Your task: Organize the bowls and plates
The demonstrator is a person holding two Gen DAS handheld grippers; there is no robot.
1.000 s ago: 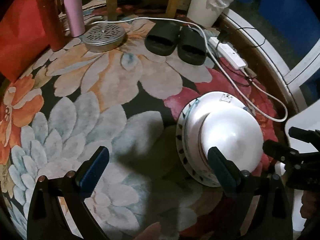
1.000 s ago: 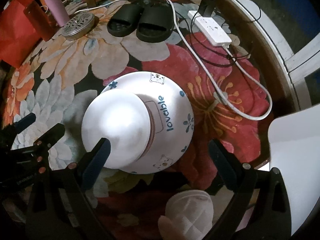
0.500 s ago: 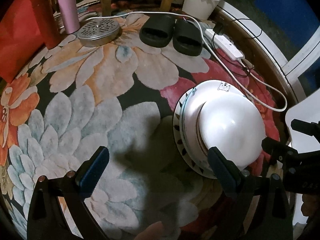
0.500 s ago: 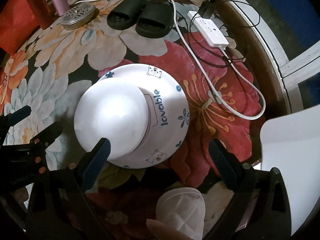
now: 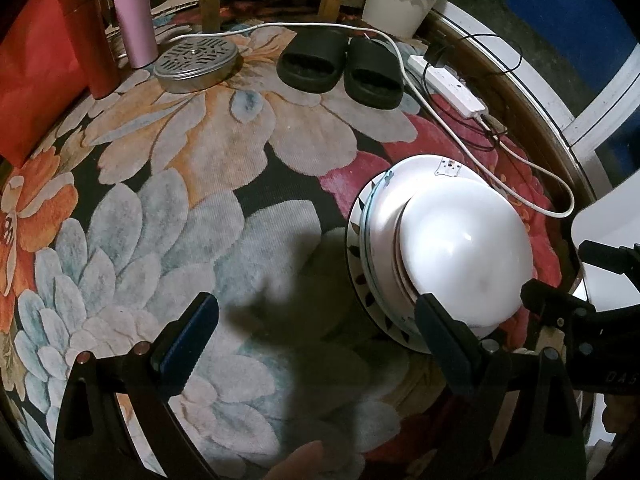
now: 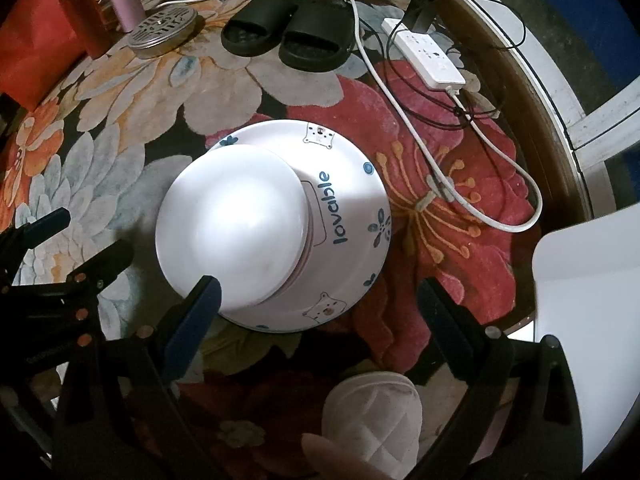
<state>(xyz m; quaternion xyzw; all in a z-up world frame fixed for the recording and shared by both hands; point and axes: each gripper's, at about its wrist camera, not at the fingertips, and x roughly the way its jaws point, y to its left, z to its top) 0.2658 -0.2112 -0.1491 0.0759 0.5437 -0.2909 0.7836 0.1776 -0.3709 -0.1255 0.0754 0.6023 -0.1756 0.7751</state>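
Note:
A stack of upside-down dishes stands on the floral rug: a plain white bowl (image 6: pixel 236 224) on top of a larger white bowl (image 6: pixel 348 216) printed "lovable" with bears. In the left wrist view the white bowl (image 5: pixel 464 248) tops the larger bowl (image 5: pixel 384 220), with a patterned plate rim (image 5: pixel 356 264) underneath. My left gripper (image 5: pixel 316 344) is open and empty, left of the stack, its right finger at the stack's near edge. My right gripper (image 6: pixel 320 312) is open and empty, its left finger at the top bowl's near edge.
Black slippers (image 5: pixel 340 66), a round metal grate tin (image 5: pixel 196 64), a pink tumbler (image 5: pixel 134 14) and a red bottle (image 5: pixel 94 40) stand at the far side. A white power strip (image 6: pixel 424 56) and cords (image 6: pixel 440 176) lie right. A white quilted item (image 6: pixel 372 420) lies near. A white panel (image 6: pixel 592 320) is at right.
Both grippers have drawn slightly back and up from the stack; the dishes have not moved. Both stay open.

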